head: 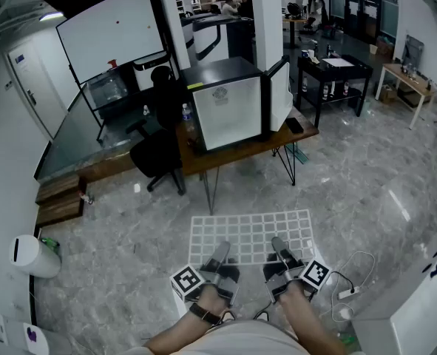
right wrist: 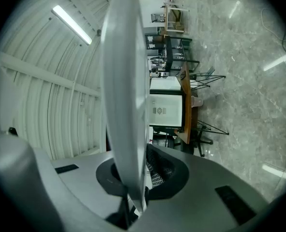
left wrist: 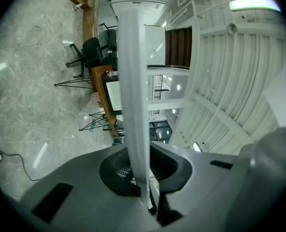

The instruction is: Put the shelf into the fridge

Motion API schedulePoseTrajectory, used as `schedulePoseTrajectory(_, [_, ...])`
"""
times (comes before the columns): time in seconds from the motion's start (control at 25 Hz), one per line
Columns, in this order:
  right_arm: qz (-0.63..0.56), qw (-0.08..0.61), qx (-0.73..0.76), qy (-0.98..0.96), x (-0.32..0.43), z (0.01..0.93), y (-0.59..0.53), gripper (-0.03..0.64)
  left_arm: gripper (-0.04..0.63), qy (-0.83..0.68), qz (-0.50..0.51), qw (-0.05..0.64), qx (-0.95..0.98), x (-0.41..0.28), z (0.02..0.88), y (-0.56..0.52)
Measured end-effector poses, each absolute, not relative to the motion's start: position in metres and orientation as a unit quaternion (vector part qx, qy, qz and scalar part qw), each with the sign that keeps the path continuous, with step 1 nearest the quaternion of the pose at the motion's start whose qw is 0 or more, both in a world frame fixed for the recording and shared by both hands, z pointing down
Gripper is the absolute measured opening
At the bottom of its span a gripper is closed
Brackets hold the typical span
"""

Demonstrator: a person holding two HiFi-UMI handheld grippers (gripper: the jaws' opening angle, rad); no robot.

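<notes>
A white wire-grid shelf (head: 251, 235) hangs flat above the marble floor, close in front of me. My left gripper (head: 219, 259) is shut on its near edge at the left, and my right gripper (head: 282, 255) is shut on that edge at the right. In both gripper views the shelf appears edge-on as a white strip (left wrist: 134, 105) (right wrist: 123, 100) running out from between the jaws of the left gripper (left wrist: 143, 190) and the right gripper (right wrist: 133, 197). The small fridge (head: 225, 103) (right wrist: 166, 111) stands on a wooden table (head: 240, 152) ahead, its door (head: 279, 93) swung open to the right.
A black office chair (head: 155, 154) stands left of the table, and a water bottle (head: 188, 117) and a phone (head: 295, 126) lie on it. A black side table (head: 335, 71) is at the back right. A white bin (head: 33, 256) stands at the left, and cables (head: 347, 287) lie at the right.
</notes>
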State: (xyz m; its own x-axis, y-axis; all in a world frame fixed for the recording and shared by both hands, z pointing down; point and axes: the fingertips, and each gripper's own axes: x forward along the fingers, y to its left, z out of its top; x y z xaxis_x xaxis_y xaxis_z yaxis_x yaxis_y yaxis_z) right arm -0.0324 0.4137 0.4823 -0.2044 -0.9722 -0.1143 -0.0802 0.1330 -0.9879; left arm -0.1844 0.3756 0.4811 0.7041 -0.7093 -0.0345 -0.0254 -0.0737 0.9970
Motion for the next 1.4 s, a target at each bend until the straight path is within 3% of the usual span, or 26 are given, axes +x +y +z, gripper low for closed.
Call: schedulePoseTrajectory(1.4, [-0.518,0.455,-0.399,0.605,0.038,0.489,0.39,0.048,0.028,-0.288,-0.285,0.605,0.685,-0.117,0.486,0.363])
